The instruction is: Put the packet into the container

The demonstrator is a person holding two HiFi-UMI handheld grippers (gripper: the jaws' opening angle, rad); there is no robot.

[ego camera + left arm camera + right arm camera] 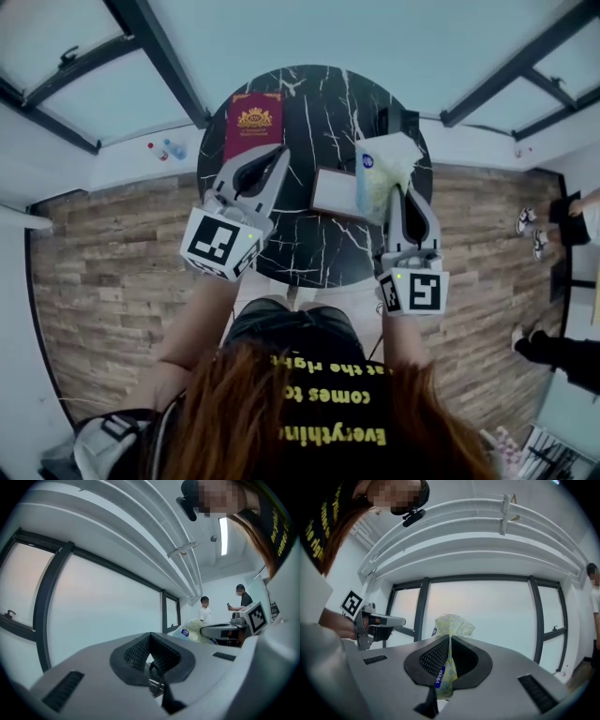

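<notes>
Above the table (309, 122), right gripper (399, 195) clamps the seemingly soft, light packet (382, 167) by one edge; left gripper (275, 157) closed, empty.

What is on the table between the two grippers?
In the head view, the container sits on the black table between the left gripper and the right gripper, which holds the packet.

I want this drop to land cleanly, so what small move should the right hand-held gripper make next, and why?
Probably shift the right hand-held gripper a little left and down. It is clamped on the tissue packet, which in the head view sits at the right edge of the container on the table, not yet inside it.
</notes>
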